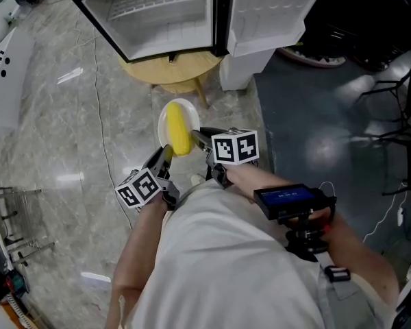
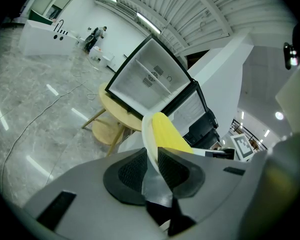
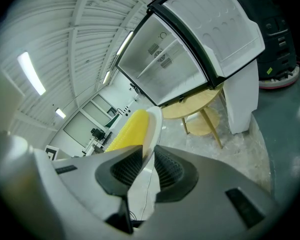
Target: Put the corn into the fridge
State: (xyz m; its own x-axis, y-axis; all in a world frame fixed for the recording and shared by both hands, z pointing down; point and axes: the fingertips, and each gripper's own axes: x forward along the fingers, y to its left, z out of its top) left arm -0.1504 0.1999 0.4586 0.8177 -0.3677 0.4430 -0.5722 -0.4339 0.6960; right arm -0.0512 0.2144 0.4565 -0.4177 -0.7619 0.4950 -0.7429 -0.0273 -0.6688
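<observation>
While left hand-held gripper (image 1: 166, 155), right hand-held gripper (image 1: 197, 138) pinch plate (image 1: 181, 107) rim, loose corn (image 1: 180, 134) may roll off if tilted.

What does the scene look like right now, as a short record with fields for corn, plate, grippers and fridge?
corn: yellow, lying on the plate
plate: white, held at its rim from both sides
left gripper: shut on plate rim
right gripper: shut on plate rim
fridge: door open, standing on round wooden table
task state: corn not yet in fridge
</observation>
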